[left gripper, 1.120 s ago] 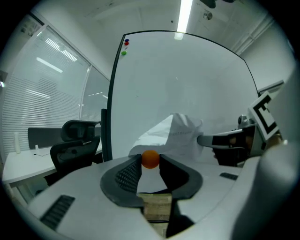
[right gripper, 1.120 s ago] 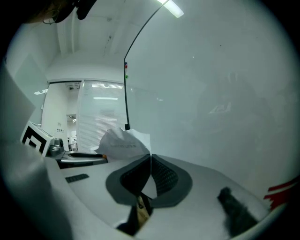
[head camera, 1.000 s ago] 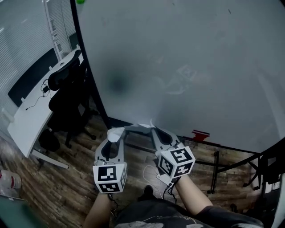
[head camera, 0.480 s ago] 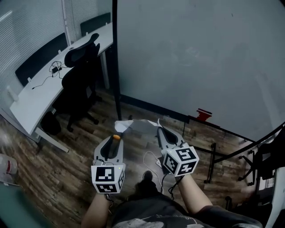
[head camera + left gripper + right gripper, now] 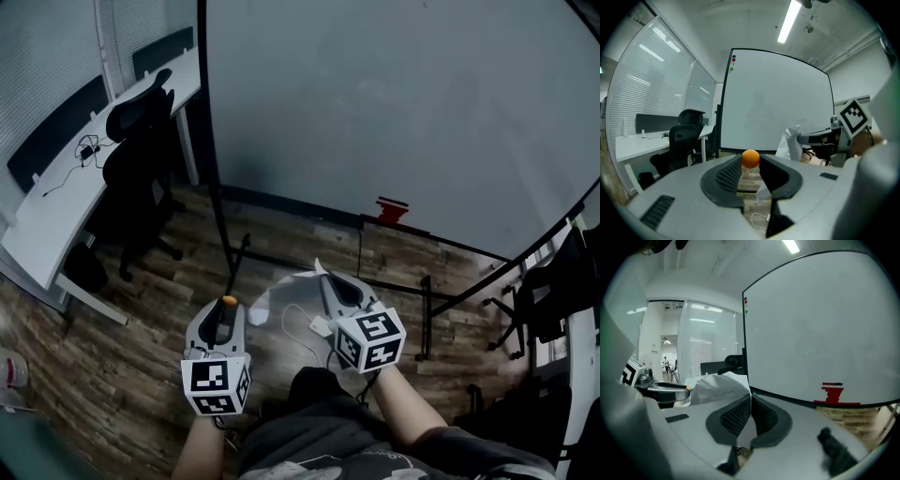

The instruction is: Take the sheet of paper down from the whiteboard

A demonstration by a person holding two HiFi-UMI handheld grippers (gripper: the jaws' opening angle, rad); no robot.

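The white sheet of paper [image 5: 281, 292] is off the whiteboard [image 5: 394, 112] and hangs crumpled between my two grippers, above the wooden floor. My right gripper [image 5: 324, 278] is shut on its right edge; in the right gripper view the sheet [image 5: 717, 386] runs out to the left from the closed jaws of that gripper [image 5: 751, 404]. My left gripper [image 5: 228, 304] is shut on a small round orange magnet [image 5: 750, 158] at its fingertips. In the left gripper view the paper [image 5: 790, 142] shows to the right. The board [image 5: 820, 333] stands ahead, bare.
A red item [image 5: 392, 208] sits on the whiteboard's lower rail. The board's black stand legs [image 5: 234, 258] reach across the floor. A white desk [image 5: 52, 220] and a black office chair [image 5: 141, 173] are at the left. A white cable [image 5: 307, 323] lies below the grippers.
Both grippers have drawn back from the whiteboard and sunk a little, carrying the paper and the orange magnet. The board now looks farther away, with more floor in sight.
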